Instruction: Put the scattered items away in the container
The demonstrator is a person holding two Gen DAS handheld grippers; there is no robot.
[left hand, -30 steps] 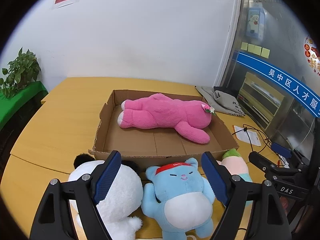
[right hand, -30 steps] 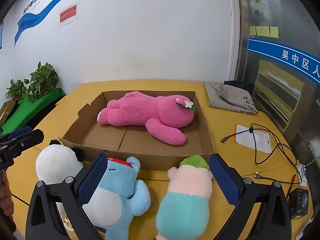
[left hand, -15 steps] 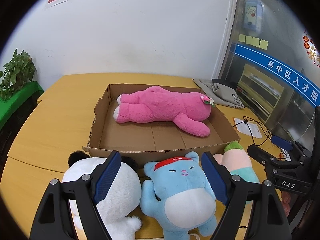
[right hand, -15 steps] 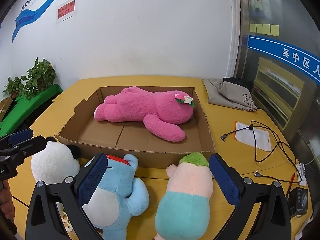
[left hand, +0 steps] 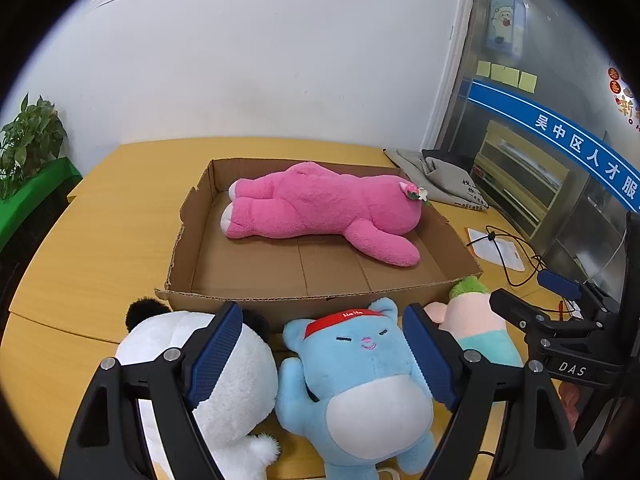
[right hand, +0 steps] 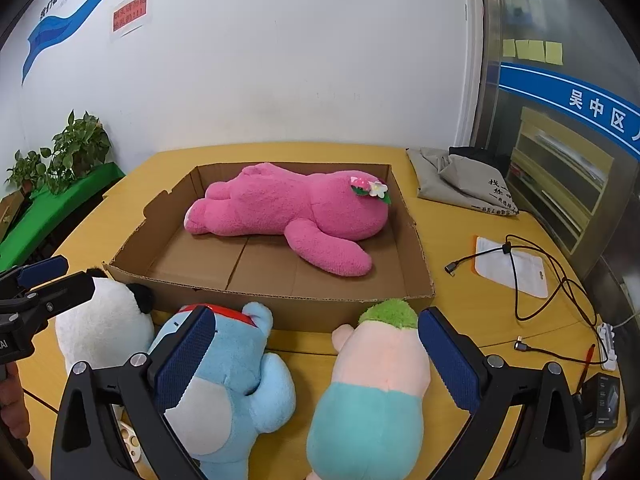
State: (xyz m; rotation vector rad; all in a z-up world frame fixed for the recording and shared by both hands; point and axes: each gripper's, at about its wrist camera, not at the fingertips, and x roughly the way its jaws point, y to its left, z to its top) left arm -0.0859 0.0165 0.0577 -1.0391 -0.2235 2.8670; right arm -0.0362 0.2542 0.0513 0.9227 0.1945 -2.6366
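A shallow cardboard box (left hand: 304, 304) (right hand: 256, 300) sits mid-table with a pink plush bear (left hand: 320, 210) (right hand: 292, 212) lying inside. In front of the box lie three plush toys: a white panda (left hand: 228, 364) (right hand: 96, 328), a blue bear with a red headband (left hand: 360, 384) (right hand: 236, 384), and a peach toy with green hair and teal bottom (left hand: 476, 320) (right hand: 376, 376). My left gripper (left hand: 324, 356) hovers open above the blue bear, touching nothing. My right gripper (right hand: 316, 360) is open too, between the blue bear and the peach toy, its pads off both.
The yellow table (left hand: 100, 240) carries a grey cloth bag (right hand: 460, 180), a white pouch (right hand: 508, 264) and black cables (right hand: 552, 280) at the right. Potted plants (right hand: 68, 152) stand on a green surface at the left. A small black box (right hand: 604, 404) lies near the right edge.
Both views have shifted slightly; the box and toys sit a little lower and closer in frame. Nothing was taken hold of and both grippers stay open.
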